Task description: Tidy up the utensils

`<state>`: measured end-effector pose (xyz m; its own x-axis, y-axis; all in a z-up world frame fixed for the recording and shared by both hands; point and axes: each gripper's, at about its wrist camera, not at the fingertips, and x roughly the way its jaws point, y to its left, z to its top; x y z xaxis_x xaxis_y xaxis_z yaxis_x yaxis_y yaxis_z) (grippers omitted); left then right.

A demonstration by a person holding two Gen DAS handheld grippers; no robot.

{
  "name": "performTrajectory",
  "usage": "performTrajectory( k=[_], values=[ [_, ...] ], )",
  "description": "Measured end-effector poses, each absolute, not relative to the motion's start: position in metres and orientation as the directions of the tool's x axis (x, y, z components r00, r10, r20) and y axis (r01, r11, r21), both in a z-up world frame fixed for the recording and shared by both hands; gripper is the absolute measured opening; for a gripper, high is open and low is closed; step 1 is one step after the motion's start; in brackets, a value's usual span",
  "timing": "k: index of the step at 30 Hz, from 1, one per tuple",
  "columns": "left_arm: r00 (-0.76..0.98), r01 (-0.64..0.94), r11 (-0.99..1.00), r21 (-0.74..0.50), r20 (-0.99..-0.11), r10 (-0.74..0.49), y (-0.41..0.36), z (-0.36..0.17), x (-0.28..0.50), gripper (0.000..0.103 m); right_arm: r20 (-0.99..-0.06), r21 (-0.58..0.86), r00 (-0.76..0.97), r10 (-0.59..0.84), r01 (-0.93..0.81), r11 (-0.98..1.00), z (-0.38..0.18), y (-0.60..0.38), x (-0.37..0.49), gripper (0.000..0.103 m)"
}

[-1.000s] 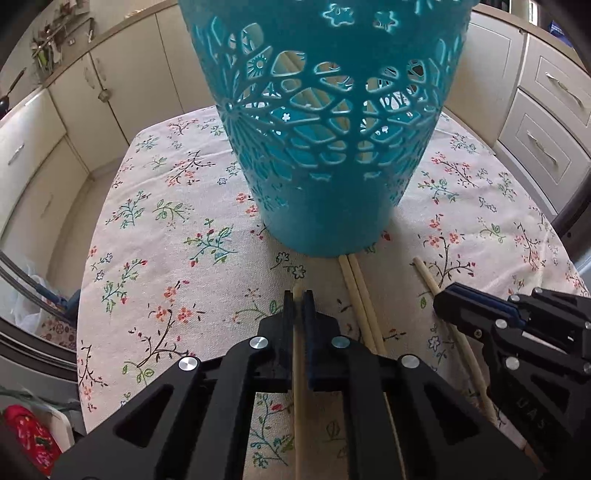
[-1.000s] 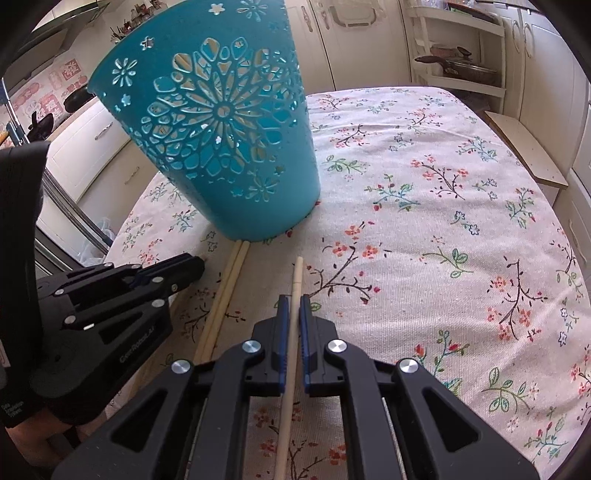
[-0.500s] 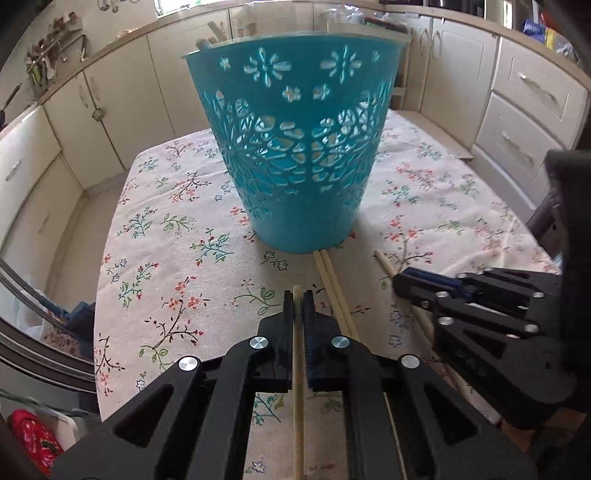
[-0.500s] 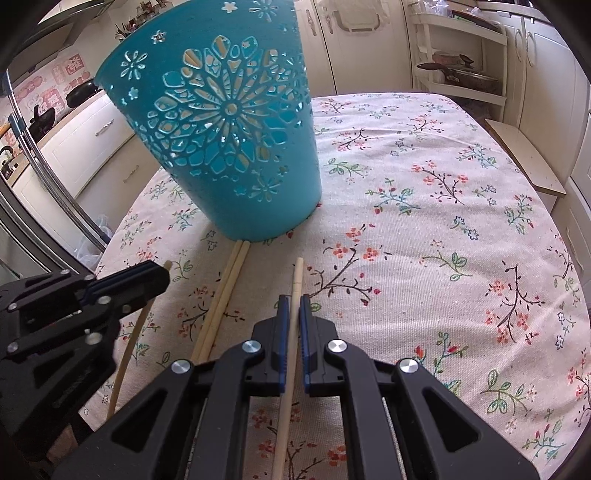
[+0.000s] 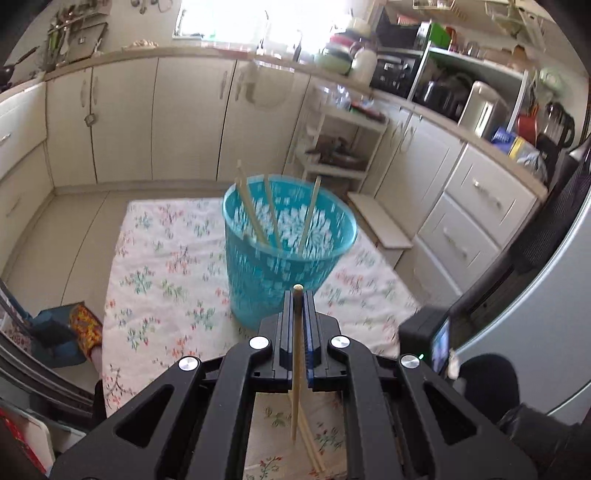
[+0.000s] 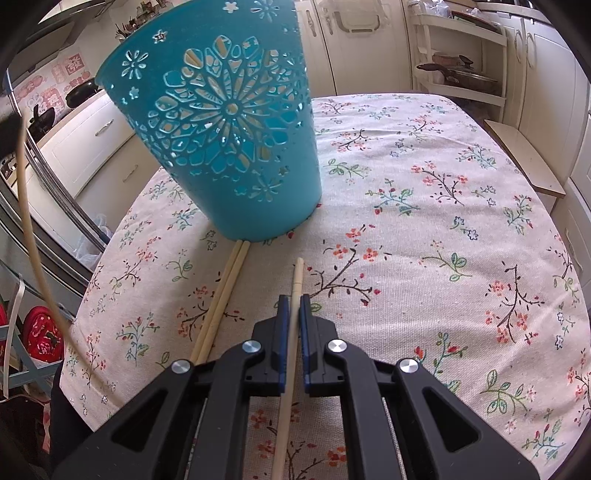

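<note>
Your left tool point(image 5: 298, 295) clamped tight on one chopstick point(image 5: 295, 369), right tool point(image 6: 291, 301) pinching another chopstick point(image 6: 297, 280), teal basket point(image 6: 221, 129) just ahead.

cream kitchen cabinets point(image 5: 155, 122), bright window point(image 5: 236, 18) over the counter, floral tablecloth point(image 6: 424, 236), open shelf rack point(image 6: 458, 55)

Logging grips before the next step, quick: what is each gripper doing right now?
Left gripper: shut on a chopstick, lifted above the table.
Right gripper: shut on another chopstick lying on the tablecloth.
</note>
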<state>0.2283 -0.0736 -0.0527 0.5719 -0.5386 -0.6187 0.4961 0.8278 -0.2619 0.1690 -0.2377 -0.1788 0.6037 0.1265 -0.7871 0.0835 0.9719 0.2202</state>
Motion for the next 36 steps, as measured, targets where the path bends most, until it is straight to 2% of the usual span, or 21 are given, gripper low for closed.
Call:
performTrajectory(
  k=[10,17,20,23,25,26,31,33,36],
  values=[
    [0.63,0.531,0.807,-0.258,-0.517,-0.579,-0.084,0.013,0.241,0.001,-0.787,0.238,0.6,0.14,0.087,0.967,-0.179,-0.243,0.171,0.007],
    [0.637,0.523,0.817,-0.243,-0.526,-0.564,-0.081,0.019,0.245,0.001,-0.788,0.249,0.598,0.148,0.09,0.964,-0.179,-0.243,0.17,0.007],
    [0.603,0.471,0.833,-0.292,-0.582,-0.545,-0.065,-0.013,0.249,0.002,-0.788,0.257,0.596,0.155,0.09,0.962,-0.179,-0.244,0.17,0.007],
    [0.516,0.342,0.855,-0.391,-0.682,-0.518,-0.039,-0.077,0.257,0.002,-0.795,0.249,0.591,0.14,0.107,0.963,-0.176,-0.248,0.169,0.008],
    [0.449,0.248,0.863,-0.44,-0.737,-0.505,-0.025,-0.121,0.262,0.002,-0.793,0.212,0.6,0.103,0.112,0.971,-0.173,-0.247,0.166,0.021],
    [0.408,0.182,0.867,-0.464,-0.767,-0.496,-0.017,-0.145,0.266,0.002,-0.786,0.201,0.611,0.094,0.109,0.973,-0.171,-0.246,0.165,0.021],
    [0.339,0.052,0.825,-0.563,-0.767,-0.545,-0.001,-0.193,0.282,0.006,-0.748,0.144,0.659,0.078,0.047,0.988,-0.157,-0.233,0.171,0.026],
    [0.335,0.036,0.819,-0.573,-0.765,-0.55,-0.002,-0.201,0.285,0.014,-0.752,0.131,0.655,0.076,0.035,0.991,-0.157,-0.23,0.18,0.026],
    [0.335,0.005,0.804,-0.595,-0.757,-0.562,-0.002,-0.207,0.289,0.022,-0.726,0.108,0.674,0.137,-0.085,0.991,-0.149,-0.21,0.188,0.026]
  ],
)
